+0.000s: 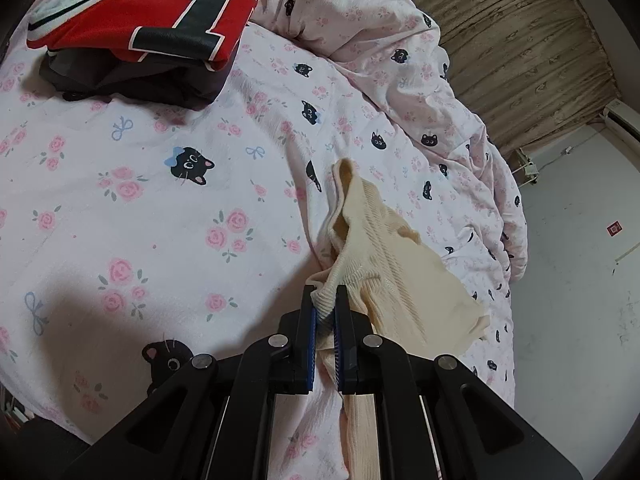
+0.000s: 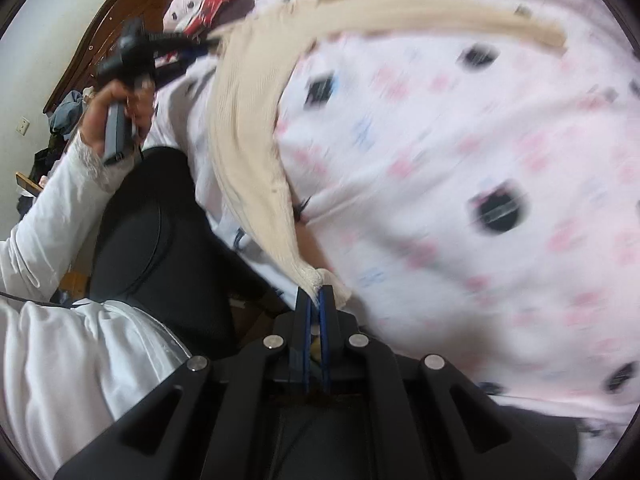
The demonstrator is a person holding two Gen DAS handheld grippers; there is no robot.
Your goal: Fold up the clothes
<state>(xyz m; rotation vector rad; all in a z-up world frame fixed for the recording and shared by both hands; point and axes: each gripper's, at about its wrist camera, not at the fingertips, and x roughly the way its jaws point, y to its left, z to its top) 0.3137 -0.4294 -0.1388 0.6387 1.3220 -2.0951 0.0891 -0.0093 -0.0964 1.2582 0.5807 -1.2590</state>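
Note:
A cream ribbed knit garment hangs over the bed. My left gripper is shut on one of its edges, and cloth trails down past the jaws. My right gripper is shut on another corner of the same garment, which stretches up and left to the left gripper seen in the right wrist view. That view is motion-blurred. A folded red jersey with a black number lies on a dark folded garment at the far left of the bed.
The bed has a pink sheet with roses and black cats. A rumpled matching duvet lies along the right. A beige curtain and white wall stand beyond. The person's dark-clad leg is beside the bed.

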